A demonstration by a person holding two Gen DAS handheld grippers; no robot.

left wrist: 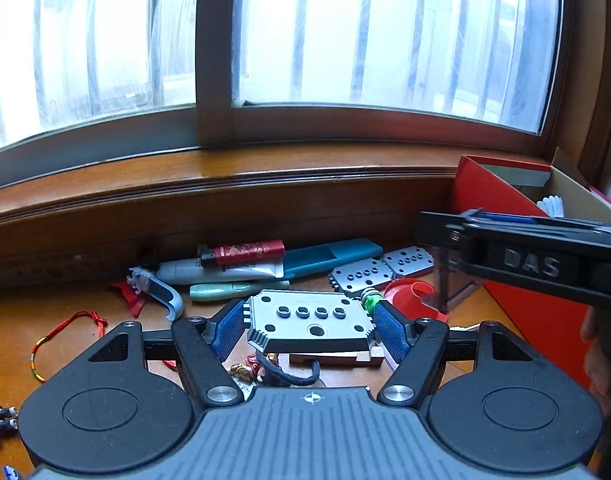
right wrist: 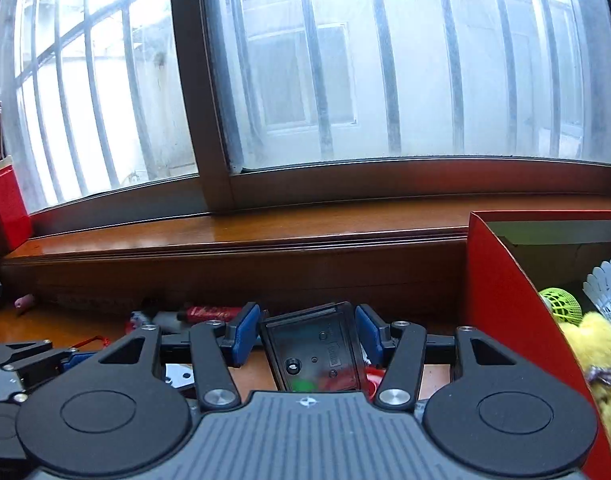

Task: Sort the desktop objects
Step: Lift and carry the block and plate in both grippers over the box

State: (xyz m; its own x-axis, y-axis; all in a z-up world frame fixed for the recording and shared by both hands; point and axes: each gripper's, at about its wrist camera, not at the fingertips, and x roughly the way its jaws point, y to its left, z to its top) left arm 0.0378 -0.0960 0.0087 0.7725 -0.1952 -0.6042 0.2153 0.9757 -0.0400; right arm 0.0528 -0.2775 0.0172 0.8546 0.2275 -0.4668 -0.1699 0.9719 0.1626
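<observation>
On the counter (left wrist: 9, 320) under the window, left wrist view: left gripper (left wrist: 309, 326) closed on a grey plate (left wrist: 309, 320), blue pads (left wrist: 227, 328) pressing its two side edges, plate lifted clear of the clutter.
- Plate: flat, metallic grey, toothed rims, a row of four oval holes, one larger round hole.
- Behind it: two more plates (left wrist: 379, 270) lying flat, red lighter (left wrist: 243, 252) on a white tube (left wrist: 221, 270), teal case (left wrist: 329, 254), red funnel (left wrist: 413, 294), red cord (left wrist: 65, 332).
- Right: red box (left wrist: 489, 196), open-topped; right gripper passing in front of it.

Right wrist view: right gripper (right wrist: 308, 334) closed on a dark case (right wrist: 313, 350), translucent, smoky, tilted, held above the counter just left of the box (right wrist: 501, 280).
- Box contents: yellow plush (right wrist: 597, 356), green ball (right wrist: 563, 304), white shuttlecock (right wrist: 609, 284).

Handling note: carry each piece level over the box wall, lower inside before letting go; the plate's slim edges likely slip if tipped.
</observation>
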